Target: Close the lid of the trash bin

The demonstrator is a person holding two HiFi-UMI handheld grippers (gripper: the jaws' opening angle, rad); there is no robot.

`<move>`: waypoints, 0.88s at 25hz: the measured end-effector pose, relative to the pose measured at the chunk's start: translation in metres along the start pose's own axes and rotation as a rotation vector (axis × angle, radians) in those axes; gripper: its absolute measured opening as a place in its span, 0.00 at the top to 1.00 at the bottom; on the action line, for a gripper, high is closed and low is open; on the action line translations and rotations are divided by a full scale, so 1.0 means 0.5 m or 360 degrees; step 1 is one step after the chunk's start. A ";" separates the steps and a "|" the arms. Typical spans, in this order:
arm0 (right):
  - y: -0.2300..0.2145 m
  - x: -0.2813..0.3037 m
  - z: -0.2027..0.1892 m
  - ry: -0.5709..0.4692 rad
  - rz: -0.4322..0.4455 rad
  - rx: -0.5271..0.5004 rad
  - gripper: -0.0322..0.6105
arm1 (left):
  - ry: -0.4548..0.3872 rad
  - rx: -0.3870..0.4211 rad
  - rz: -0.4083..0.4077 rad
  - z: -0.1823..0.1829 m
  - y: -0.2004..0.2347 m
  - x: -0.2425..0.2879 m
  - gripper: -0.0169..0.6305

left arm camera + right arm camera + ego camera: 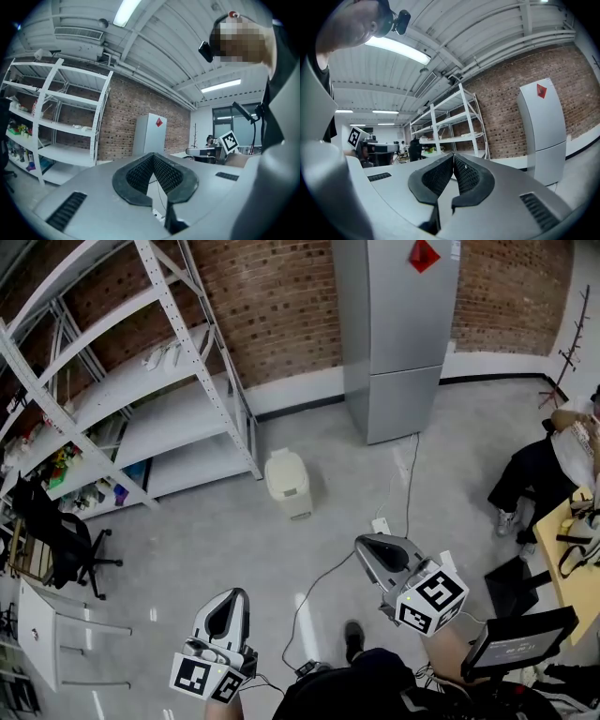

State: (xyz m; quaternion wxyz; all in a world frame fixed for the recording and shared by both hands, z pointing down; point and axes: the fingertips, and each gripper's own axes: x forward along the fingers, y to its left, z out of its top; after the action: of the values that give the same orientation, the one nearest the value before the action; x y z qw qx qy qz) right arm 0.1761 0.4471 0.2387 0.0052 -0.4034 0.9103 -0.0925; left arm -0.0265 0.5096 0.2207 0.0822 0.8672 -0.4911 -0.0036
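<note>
A red brick wall (281,296) with a white base runs along the far side above a pale grey floor (234,521). White metal shelving (141,399) stands at far left beside a black office chair (56,531), and a tall grey cabinet (398,334) stands against the wall to its right. Tube lights (125,11) line the ceiling.

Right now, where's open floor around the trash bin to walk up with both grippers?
Bare floor lies in front of the trash bin, between it and the left gripper, and leftward to the office chair. It is tighter on the right, where a cable and power strip lie. The shelf crowds the bin's back-left.
</note>
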 end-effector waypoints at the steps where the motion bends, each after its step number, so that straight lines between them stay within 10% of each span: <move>1: 0.019 -0.018 -0.002 -0.0001 -0.0007 -0.0006 0.94 | -0.0011 0.0006 -0.0009 0.000 -0.012 -0.022 0.98; 22: 0.377 -0.386 -0.036 0.0003 -0.0151 -0.0084 0.94 | -0.0110 -0.0118 -0.0145 -0.040 -0.227 -0.424 0.98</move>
State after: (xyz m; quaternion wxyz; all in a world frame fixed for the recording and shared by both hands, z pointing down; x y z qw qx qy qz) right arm 0.1667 0.7159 0.2113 -0.0106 -0.4459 0.8924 -0.0691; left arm -0.0376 0.7503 0.2082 0.0968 0.8844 -0.4531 -0.0555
